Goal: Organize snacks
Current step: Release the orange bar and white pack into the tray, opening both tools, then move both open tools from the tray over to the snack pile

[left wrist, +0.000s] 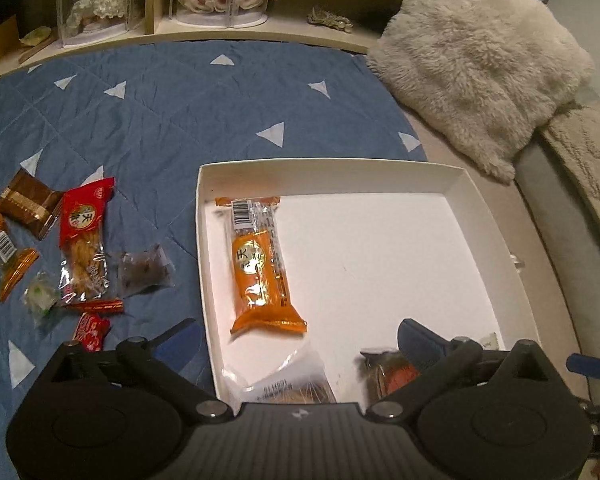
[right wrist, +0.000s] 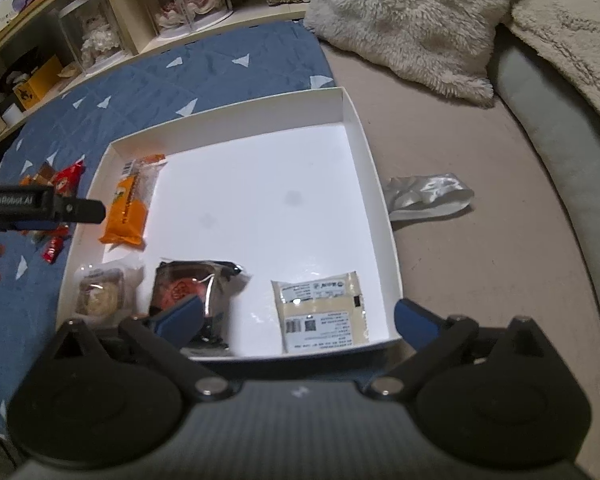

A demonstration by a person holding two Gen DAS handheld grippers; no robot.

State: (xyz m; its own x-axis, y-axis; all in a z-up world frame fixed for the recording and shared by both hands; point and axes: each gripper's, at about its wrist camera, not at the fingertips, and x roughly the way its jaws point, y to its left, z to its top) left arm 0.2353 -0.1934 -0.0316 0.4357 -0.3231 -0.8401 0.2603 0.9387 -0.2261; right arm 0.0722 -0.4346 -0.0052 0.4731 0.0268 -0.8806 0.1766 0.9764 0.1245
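Snacks are getting sorted into the white box: orange pack is lying along its left wall, three more sitting in the near row. Both grippers, left and right, are hovering with fingers wide, holding nothing. Loose snacks are waiting on the blue quilt, probably next.
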